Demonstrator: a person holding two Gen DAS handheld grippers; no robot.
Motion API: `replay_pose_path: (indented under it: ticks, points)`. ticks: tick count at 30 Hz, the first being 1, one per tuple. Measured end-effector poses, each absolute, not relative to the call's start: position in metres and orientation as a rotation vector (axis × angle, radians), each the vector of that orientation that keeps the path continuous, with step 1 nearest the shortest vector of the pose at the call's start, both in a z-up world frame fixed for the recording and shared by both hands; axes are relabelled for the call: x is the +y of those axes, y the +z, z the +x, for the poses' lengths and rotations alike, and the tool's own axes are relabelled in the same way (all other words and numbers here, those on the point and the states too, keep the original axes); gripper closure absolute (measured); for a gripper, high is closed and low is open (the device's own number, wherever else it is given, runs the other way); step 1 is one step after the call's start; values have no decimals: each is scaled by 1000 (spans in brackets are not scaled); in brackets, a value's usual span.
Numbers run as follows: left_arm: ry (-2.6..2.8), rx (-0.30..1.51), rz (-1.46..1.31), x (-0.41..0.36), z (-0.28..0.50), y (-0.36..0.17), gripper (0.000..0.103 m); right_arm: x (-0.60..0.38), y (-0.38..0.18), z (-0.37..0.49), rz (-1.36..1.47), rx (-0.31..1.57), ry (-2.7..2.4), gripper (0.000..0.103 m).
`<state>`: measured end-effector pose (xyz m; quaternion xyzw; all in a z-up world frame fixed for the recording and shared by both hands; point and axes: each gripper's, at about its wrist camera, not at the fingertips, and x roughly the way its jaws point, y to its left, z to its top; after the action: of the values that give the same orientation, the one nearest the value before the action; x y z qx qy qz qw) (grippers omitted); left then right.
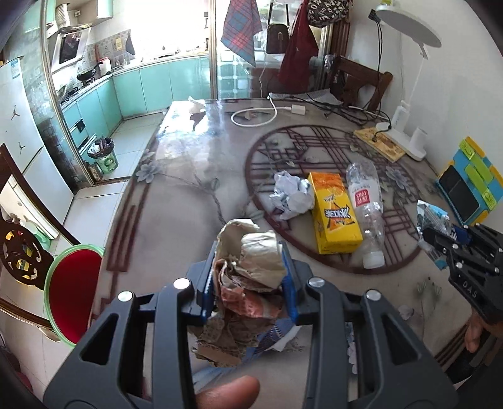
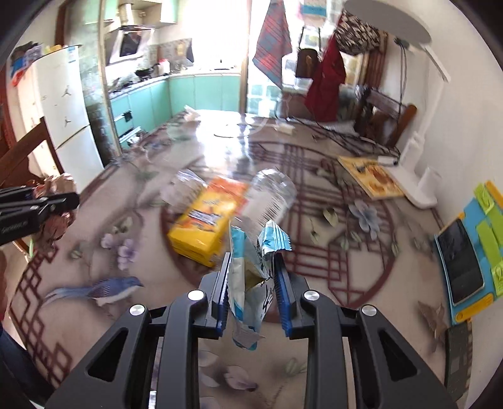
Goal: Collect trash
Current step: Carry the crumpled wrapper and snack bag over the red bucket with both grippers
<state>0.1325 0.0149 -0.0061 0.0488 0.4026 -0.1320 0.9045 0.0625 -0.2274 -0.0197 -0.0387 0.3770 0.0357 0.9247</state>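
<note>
A long table (image 1: 176,201) with a glossy patterned top of flowers, a bird and a dark red lattice ring fills the room, lit by strong daylight that glares off its far end. Behind a glass partition (image 1: 55,103) lies a kitchen with teal cabinets (image 1: 163,85), a range hood (image 1: 70,47), a wok on the stove and a pale tiled floor (image 1: 135,138), while a white fridge (image 1: 19,126) stands at the left. Along the white right wall are a white desk lamp (image 1: 408,28), a dark wooden chair (image 1: 361,81), tangled cables, and a plaid cloth (image 1: 242,28) and bags hanging near the doorway.
</note>
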Motion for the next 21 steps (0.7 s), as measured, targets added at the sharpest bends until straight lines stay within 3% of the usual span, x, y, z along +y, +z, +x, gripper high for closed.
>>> replay_pose_path:
  ticks: [21]
  points:
    - [9, 692, -44, 169, 144, 54, 69, -62, 22, 94, -99, 725, 344, 78]
